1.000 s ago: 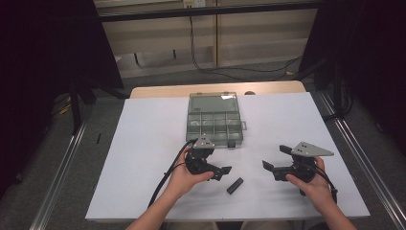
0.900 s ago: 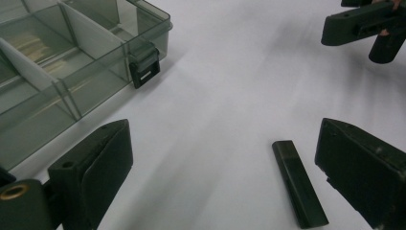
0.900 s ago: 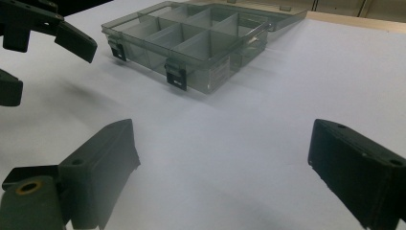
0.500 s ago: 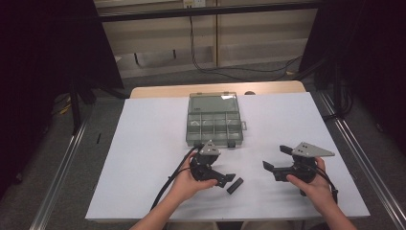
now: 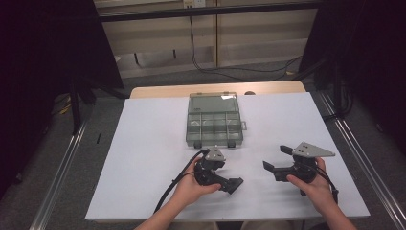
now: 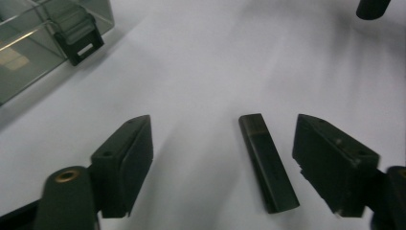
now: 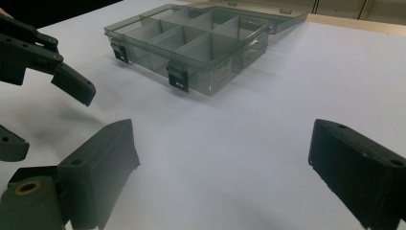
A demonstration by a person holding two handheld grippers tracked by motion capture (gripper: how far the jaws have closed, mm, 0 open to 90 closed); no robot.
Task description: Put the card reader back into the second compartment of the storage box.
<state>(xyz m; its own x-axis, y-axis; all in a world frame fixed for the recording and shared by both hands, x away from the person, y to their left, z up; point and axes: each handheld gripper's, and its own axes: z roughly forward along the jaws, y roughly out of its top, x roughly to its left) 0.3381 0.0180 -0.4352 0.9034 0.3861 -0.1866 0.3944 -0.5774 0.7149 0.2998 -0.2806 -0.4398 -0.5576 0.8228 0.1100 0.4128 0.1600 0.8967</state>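
Observation:
A small black bar (image 6: 268, 163) lies flat on the white table sheet (image 5: 143, 158). It sits between the jaws of my left gripper (image 6: 222, 132), closer to the right-hand jaw, and neither pad touches it. Those jaws have just been closing and still stand apart. In the high view my left gripper (image 5: 231, 183) hangs low near the table's front, right of centre. My right gripper (image 5: 276, 159) rests further right, open, with nothing between its fingers (image 7: 105, 148).
A clear grey compartment box (image 5: 214, 125) with its lid folded back stands at the table's middle, just beyond both grippers; its latch corner (image 6: 76, 40) is close to my left jaw. Dark floor and metal rails flank the table.
My left gripper has slid toward the front right and now straddles the black bar, with its jaws narrower. The right gripper has stayed put.

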